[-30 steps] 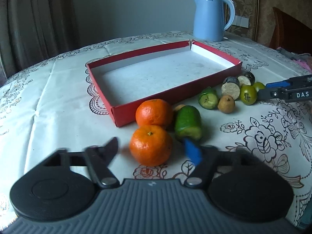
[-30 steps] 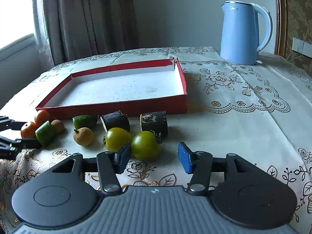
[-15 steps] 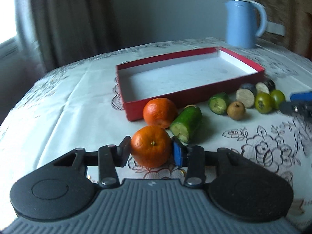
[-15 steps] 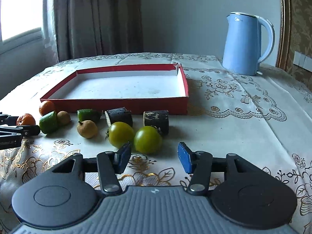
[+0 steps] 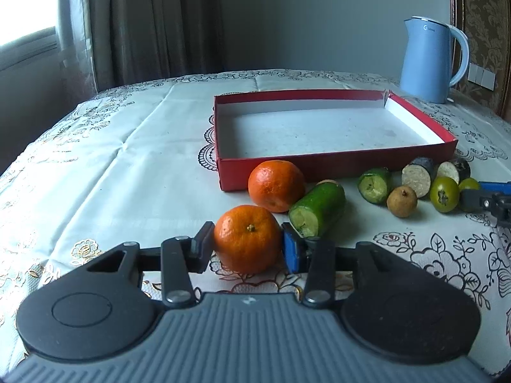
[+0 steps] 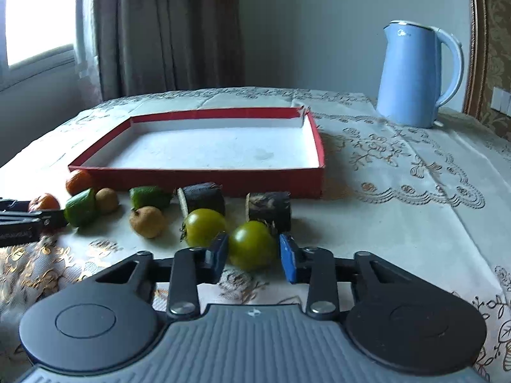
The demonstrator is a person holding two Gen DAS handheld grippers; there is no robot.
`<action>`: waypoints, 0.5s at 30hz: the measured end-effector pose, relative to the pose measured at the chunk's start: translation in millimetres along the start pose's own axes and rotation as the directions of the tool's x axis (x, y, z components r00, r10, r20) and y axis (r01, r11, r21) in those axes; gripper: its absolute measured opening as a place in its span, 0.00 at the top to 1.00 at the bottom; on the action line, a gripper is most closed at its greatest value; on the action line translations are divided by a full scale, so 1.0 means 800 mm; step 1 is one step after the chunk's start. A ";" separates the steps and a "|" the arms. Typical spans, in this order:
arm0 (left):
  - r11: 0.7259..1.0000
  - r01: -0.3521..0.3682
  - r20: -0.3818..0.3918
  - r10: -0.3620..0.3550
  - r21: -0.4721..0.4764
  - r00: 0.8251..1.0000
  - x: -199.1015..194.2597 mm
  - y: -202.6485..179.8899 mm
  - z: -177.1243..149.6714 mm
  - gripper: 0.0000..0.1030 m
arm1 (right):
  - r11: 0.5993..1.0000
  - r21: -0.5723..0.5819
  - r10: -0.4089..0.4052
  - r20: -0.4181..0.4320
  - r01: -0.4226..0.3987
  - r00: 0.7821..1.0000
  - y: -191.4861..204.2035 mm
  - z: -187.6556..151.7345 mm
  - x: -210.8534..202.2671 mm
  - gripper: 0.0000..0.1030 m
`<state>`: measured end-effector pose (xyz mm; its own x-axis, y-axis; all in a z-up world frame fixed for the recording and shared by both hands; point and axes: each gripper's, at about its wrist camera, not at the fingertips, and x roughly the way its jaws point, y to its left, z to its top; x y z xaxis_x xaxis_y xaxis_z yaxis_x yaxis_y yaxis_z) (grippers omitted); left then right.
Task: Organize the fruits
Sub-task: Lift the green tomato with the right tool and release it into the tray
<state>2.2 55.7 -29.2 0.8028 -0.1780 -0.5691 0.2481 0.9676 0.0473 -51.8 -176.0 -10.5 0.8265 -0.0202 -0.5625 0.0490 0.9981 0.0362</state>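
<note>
My left gripper (image 5: 247, 247) is shut on the near orange tangerine (image 5: 247, 239), which sits on the tablecloth. A second tangerine (image 5: 276, 185) and a green cucumber piece (image 5: 319, 209) lie just behind it. My right gripper (image 6: 254, 255) is open, its pads on either side of a green round fruit (image 6: 252, 244) with small gaps. A second green fruit (image 6: 204, 226) lies left of it. The empty red tray (image 5: 335, 162) stands behind the fruit row and also shows in the right wrist view (image 6: 204, 177).
A brown longan (image 6: 147, 221), another cucumber piece (image 6: 150, 196) and two dark-skinned cut pieces (image 6: 204, 196) (image 6: 271, 207) lie along the tray's front wall. A blue kettle (image 6: 415, 73) stands at the back right. Curtains and a window are at the back left.
My left gripper has closed onto the near tangerine and turned. My right gripper has moved forward so the green fruit sits between its pads, which have narrowed.
</note>
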 end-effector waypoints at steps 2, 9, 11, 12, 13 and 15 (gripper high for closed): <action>1.000 -0.001 0.000 0.001 -0.002 1.000 0.003 0.001 -0.001 0.61 | 1.000 -0.026 -0.005 0.012 0.005 1.000 0.003 -0.003 -0.001 0.68; 1.000 0.000 0.013 0.000 -0.025 1.000 0.003 0.004 -0.006 0.61 | 0.999 -0.033 -0.015 0.061 0.017 0.998 0.005 -0.002 -0.011 0.69; 1.000 -0.005 0.016 0.005 -0.020 1.000 0.003 0.003 -0.006 0.61 | 0.998 -0.060 -0.019 0.098 0.025 0.995 0.007 0.002 -0.022 0.69; 1.000 -0.006 0.019 0.006 -0.015 1.000 0.003 0.002 -0.007 0.61 | 0.997 -0.074 -0.022 0.126 0.032 0.992 0.008 0.006 -0.028 0.69; 1.000 -0.008 0.023 0.008 -0.012 1.000 0.003 0.001 -0.008 0.61 | 0.995 -0.088 -0.031 0.153 0.045 0.988 0.009 0.011 -0.032 0.69; 1.000 -0.008 0.026 0.008 -0.010 1.000 0.003 0.001 -0.008 0.61 | 0.989 -0.122 -0.060 0.199 0.085 0.978 0.011 0.024 -0.033 0.69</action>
<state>0.7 57.2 -36.0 0.8186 -0.1745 -0.5472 0.2360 0.9708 0.0434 -62.0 -167.7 20.5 0.9173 -0.0907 -0.3877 0.0504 0.9923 -0.1130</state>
